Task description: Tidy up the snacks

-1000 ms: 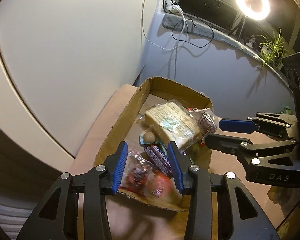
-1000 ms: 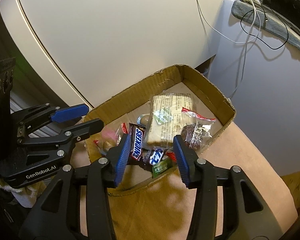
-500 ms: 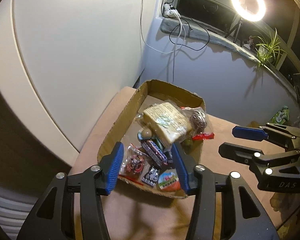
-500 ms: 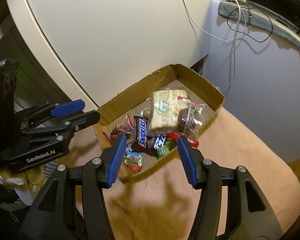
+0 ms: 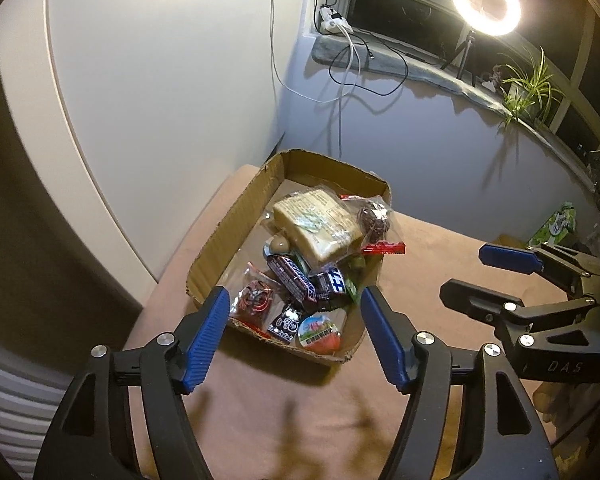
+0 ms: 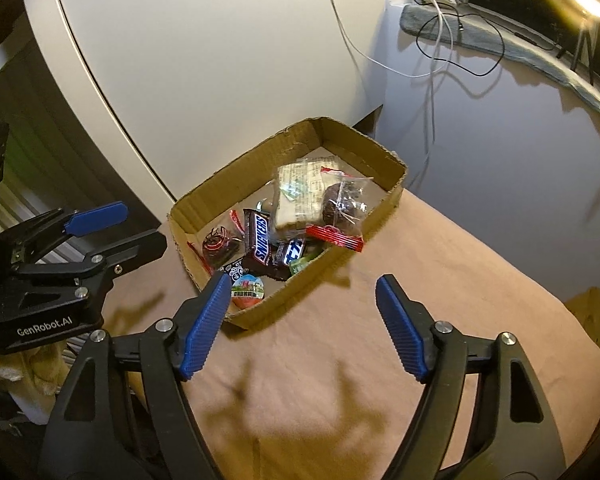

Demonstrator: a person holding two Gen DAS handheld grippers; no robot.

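Note:
A shallow cardboard box [image 5: 236, 224] [image 6: 364, 144] sits on a tan cloth and holds several wrapped snacks: a large pale bread pack [image 5: 316, 228] [image 6: 296, 196], a Snickers bar [image 6: 260, 240] [image 5: 292, 276], a bagged dark cake [image 6: 340, 204] [image 5: 374, 220] and a Kinder egg [image 5: 320, 332] [image 6: 249, 290]. My left gripper [image 5: 294, 304] is open and empty, above the box's near edge. My right gripper [image 6: 302, 292] is open and empty, above the cloth beside the box's near corner. Each gripper shows in the other's view: the left one [image 6: 132, 228] and the right one [image 5: 466, 272].
The tan cloth [image 6: 440, 280] spreads right of the box. A white cabinet panel [image 5: 160, 100] stands close behind the box. A window sill with cables [image 5: 352, 44], a ring light [image 5: 485, 0] and a plant [image 5: 528, 84] lies further back. A green packet [image 5: 556, 224] is at far right.
Both grippers have pulled back and up from the box and opened wider. The snacks they hovered over stay in the box.

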